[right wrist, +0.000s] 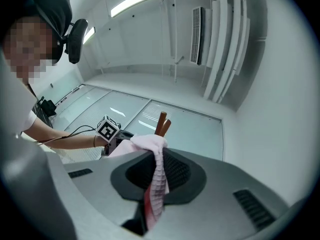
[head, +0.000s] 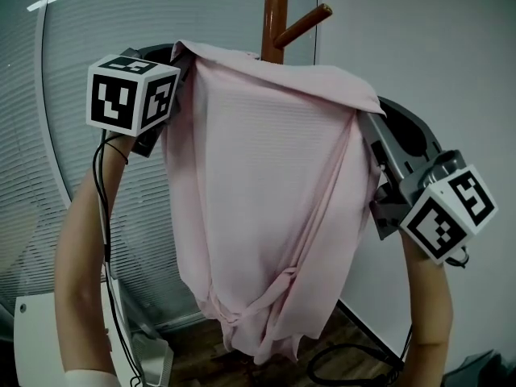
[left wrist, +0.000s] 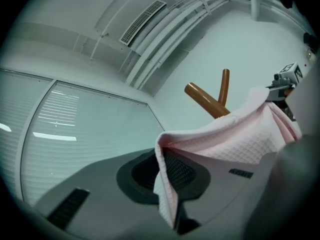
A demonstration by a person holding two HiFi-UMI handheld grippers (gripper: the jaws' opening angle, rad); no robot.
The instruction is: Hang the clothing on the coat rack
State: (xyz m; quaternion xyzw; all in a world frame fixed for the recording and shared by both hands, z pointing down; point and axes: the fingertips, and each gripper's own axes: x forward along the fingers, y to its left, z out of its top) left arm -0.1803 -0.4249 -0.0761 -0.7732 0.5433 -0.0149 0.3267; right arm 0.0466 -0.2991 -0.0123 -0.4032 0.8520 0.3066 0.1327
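Note:
A pale pink garment (head: 266, 200) hangs spread between my two grippers in the head view, its lower end bunched and knotted. My left gripper (head: 179, 61) is shut on the garment's upper left corner (left wrist: 170, 184). My right gripper (head: 367, 123) is shut on the upper right corner (right wrist: 157, 184). Behind the cloth's top edge rises the brown wooden coat rack (head: 275, 22) with one angled peg (head: 302, 24). The same coat rack (left wrist: 207, 101) shows just past the cloth in the left gripper view, and the coat rack (right wrist: 162, 124) pokes up beyond the cloth in the right gripper view.
A glass partition with blinds (head: 48, 135) stands at the left, a plain wall (head: 435, 47) at the right. A white stand (head: 40, 337) and black cables (head: 355, 365) lie low on the wooden floor.

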